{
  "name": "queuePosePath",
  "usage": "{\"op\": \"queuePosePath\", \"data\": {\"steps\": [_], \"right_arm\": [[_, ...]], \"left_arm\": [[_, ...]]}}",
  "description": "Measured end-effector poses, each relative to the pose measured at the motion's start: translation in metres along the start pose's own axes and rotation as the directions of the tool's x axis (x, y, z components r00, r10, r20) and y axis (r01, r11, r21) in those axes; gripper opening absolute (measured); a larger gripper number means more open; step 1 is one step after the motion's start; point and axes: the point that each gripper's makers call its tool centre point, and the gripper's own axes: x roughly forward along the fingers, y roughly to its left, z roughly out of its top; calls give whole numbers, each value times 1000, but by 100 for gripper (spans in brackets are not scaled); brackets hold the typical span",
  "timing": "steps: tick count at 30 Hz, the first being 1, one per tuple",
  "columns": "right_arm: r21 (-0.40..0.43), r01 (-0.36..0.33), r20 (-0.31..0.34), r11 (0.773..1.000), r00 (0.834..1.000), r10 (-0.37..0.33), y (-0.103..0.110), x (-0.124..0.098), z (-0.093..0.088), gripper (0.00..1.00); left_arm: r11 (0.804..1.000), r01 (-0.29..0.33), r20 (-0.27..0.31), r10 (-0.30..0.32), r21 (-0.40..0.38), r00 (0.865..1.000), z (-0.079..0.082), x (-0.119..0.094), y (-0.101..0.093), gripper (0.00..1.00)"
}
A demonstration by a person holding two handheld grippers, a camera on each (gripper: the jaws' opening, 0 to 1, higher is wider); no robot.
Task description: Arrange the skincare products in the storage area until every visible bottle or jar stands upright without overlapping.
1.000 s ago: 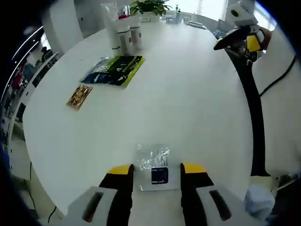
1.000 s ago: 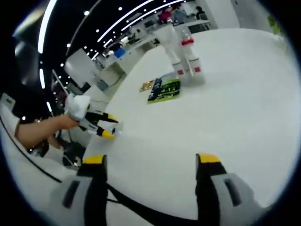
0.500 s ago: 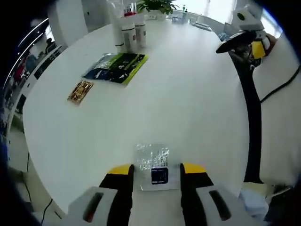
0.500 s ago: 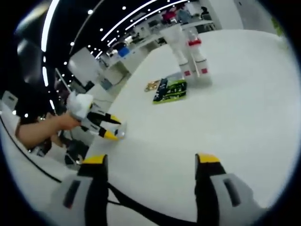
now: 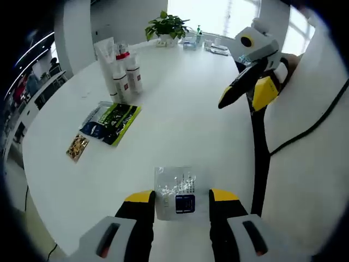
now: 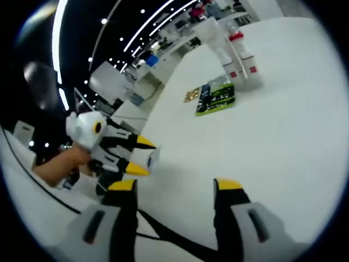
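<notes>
A tall white tube and two white bottles with red caps [image 5: 121, 73] stand upright together at the far left of the round white table [image 5: 180, 125]; the same bottles [image 6: 235, 53] show far off in the right gripper view. My left gripper [image 5: 182, 196] is shut on a clear sachet [image 5: 177, 191] with a dark blue label, just over the table's near edge. In the right gripper view the left gripper [image 6: 145, 158] holds that sachet [image 6: 153, 159]. My right gripper [image 6: 175, 185] is open with nothing between its jaws, and the right gripper [image 5: 252, 90] hangs over the table's right side.
A green-black packet [image 5: 118, 116] and a blue one [image 5: 94, 124] lie flat by the bottles, a small gold packet [image 5: 76, 147] nearer the edge. A potted plant [image 5: 166, 24] stands at the far side. A black cable [image 5: 259, 158] runs down the right. A hand [image 6: 59, 164] grips the left gripper.
Both views have shifted with the hands. The two grippers have come closer together, each looming larger in the other's view. The sachet stays between the left jaws.
</notes>
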Motion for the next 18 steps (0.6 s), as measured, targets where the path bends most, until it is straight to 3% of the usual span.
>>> {"op": "queuePosePath", "data": {"steps": [3,7,18], "right_arm": [[53,-75,-12,996,997,76,13,5,-1,40],[86,-125,-28,988,991,128,23,10,-2,32],[153,-192,-44,969,979,201,36,10,-2,15]], "left_arm": [[999,8,16,-8,43,1000,18,-3,-11,40],[993,44,42,-49,108,998,40,-5,-29,40],[970,90,63,-106,227,992,77,-5,-61,40]]}}
